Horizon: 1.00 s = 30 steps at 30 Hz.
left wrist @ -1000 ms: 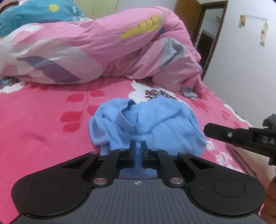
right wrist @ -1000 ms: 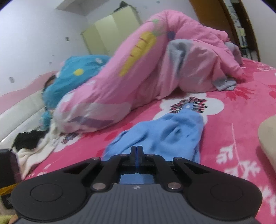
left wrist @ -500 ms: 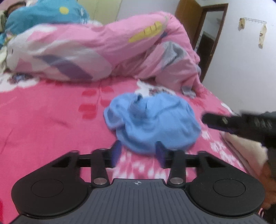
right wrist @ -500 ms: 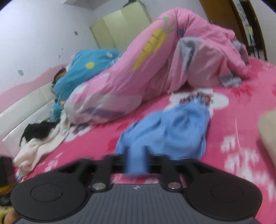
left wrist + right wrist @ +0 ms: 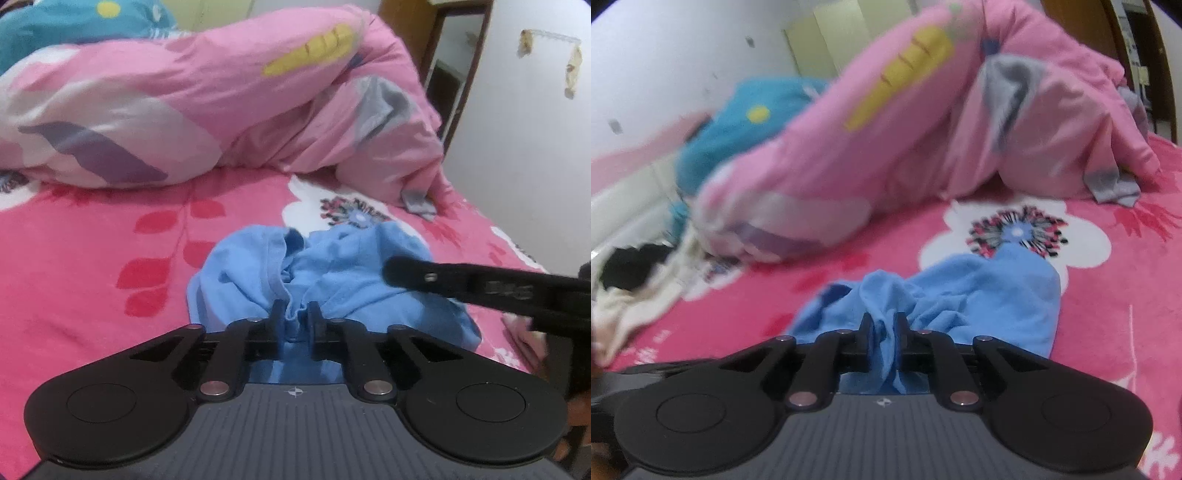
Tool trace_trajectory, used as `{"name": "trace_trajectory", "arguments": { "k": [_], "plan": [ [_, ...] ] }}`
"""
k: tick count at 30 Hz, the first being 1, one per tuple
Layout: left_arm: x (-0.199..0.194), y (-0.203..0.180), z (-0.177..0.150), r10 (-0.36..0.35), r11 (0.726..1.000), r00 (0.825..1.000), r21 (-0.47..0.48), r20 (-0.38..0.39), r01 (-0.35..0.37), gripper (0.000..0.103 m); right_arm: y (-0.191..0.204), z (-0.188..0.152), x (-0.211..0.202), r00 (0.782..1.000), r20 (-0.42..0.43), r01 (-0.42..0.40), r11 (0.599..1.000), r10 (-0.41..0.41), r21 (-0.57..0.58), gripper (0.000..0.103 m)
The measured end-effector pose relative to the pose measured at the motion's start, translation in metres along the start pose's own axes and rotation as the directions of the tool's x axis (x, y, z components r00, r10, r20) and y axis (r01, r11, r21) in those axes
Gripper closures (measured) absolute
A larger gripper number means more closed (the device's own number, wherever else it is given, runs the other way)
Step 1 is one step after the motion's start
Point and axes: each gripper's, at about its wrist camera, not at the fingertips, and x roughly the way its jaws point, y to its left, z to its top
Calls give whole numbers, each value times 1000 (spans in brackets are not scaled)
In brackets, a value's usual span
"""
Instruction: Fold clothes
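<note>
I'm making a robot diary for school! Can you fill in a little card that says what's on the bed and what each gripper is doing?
place: bed with a pink flowered sheet
garment: blue garment, crumpled, not folded yet
left gripper: closed on a bunch of the blue cloth
right gripper: also closed on a bunch of the blue cloth
behind: pink quilt heaped up; teal bedding beyond it

Bed (image 5: 74, 266) covered in a pink flowered sheet, piled with a pink quilt (image 5: 207, 99). White wall (image 5: 524, 155) at right, brown door frame (image 5: 439, 55) behind. Pale wardrobe (image 5: 827, 48) farther back.
</note>
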Motion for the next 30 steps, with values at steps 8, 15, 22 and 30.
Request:
{"name": "trace_trajectory", "arguments": {
  "k": [8, 15, 22, 30],
  "plan": [
    [-79, -8, -23, -65, 998, 997, 30, 44, 63, 99, 25, -27, -80, 994, 45, -102, 994, 100, 44, 94],
    [-149, -10, -57, -105, 992, 994, 72, 15, 104, 99, 55, -76, -148, 986, 2, -166, 983, 166, 73, 94],
    [-163, -2, -94, -115, 987, 984, 95, -139, 129, 91, 56, -133, -161, 969, -206, -111, 987, 134, 117, 92],
    [-170, 11, -80, -128, 991, 991, 41, -34, 129, 34, 72, -103, -195, 987, -141, -94, 991, 80, -91, 60]
  ]
}}
